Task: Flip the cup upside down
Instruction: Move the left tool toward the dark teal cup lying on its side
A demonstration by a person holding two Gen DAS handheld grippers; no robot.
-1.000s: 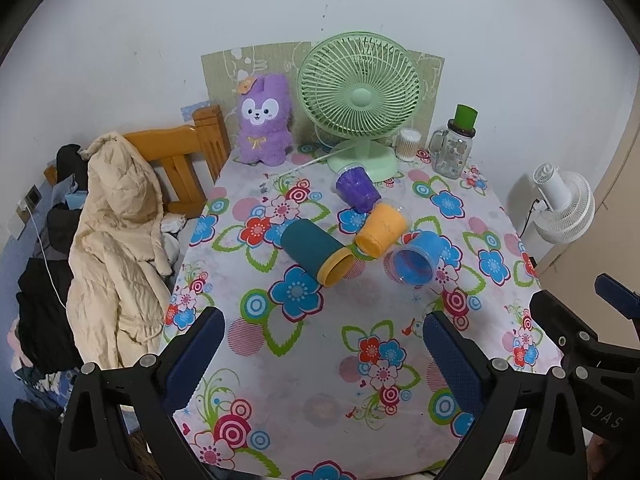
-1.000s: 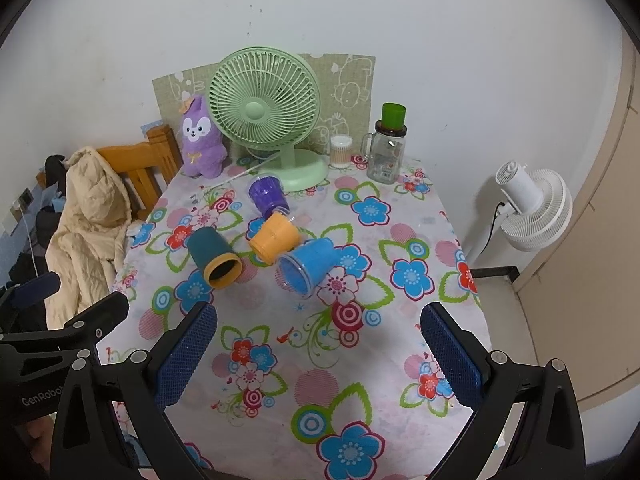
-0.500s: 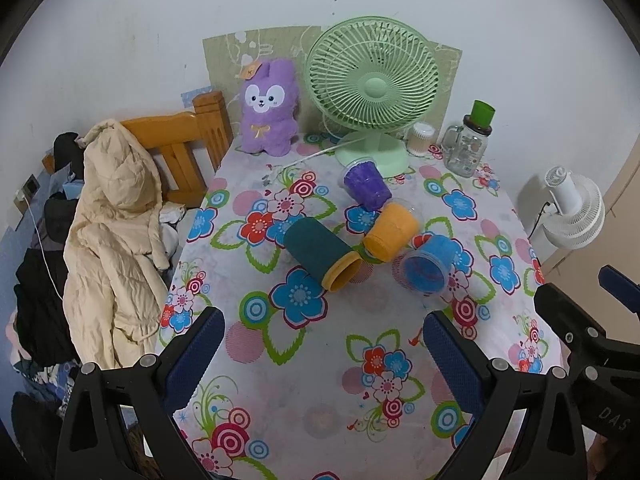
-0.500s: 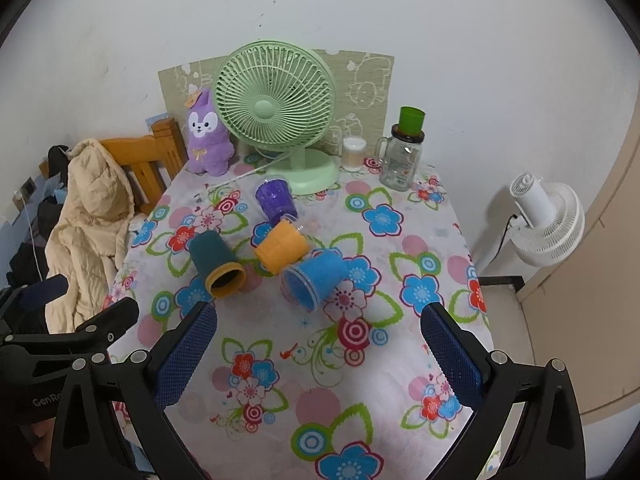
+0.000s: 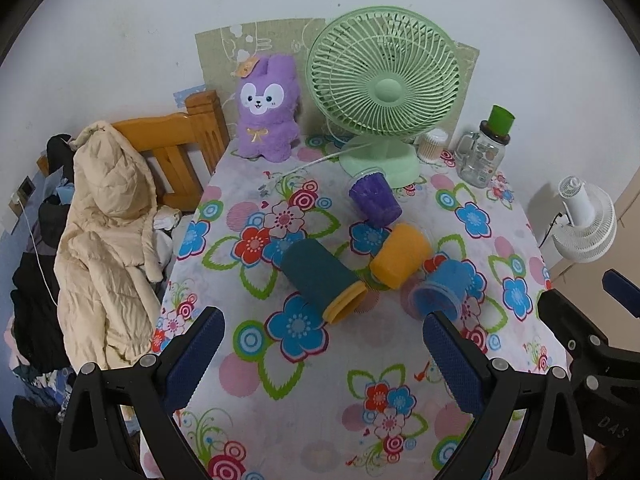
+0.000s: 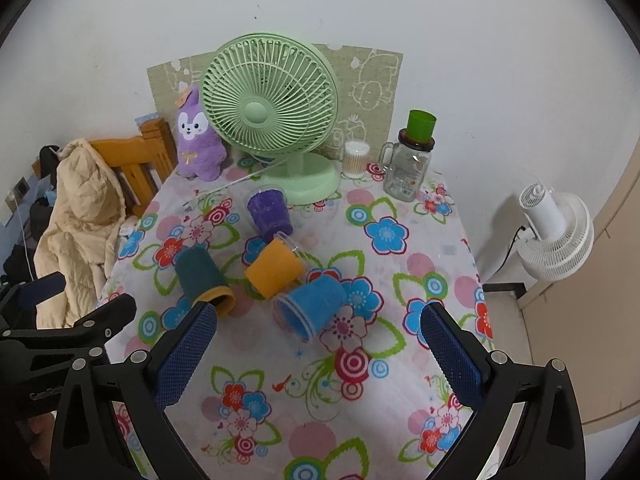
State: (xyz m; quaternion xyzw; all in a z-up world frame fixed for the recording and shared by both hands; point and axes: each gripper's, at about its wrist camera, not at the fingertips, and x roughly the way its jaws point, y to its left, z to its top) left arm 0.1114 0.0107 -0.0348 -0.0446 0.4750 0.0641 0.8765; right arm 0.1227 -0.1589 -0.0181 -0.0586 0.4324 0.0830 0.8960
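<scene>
Several cups lie on their sides mid-table: a dark teal cup [image 5: 320, 276] with a yellow rim, an orange cup [image 5: 400, 256], a blue cup [image 5: 440, 288] and a purple cup [image 5: 374, 199]. They also show in the right wrist view: teal cup [image 6: 202, 276], orange cup [image 6: 276, 266], blue cup [image 6: 310, 306], purple cup [image 6: 268, 210]. My left gripper [image 5: 322, 364] is open and empty, above the table short of the teal cup. My right gripper [image 6: 318, 358] is open and empty, just short of the blue cup.
A green desk fan [image 5: 382, 92], a purple plush [image 5: 266, 114], a glass jar with a green lid [image 5: 484, 150] and a cotton-swab tub [image 5: 432, 146] stand at the table's back. A wooden chair with a beige coat [image 5: 102, 232] is left; a white fan [image 6: 554, 232] right.
Both grippers have moved forward toward the cups, which now look larger and nearer. The cups have not moved. Both grippers stay open.
</scene>
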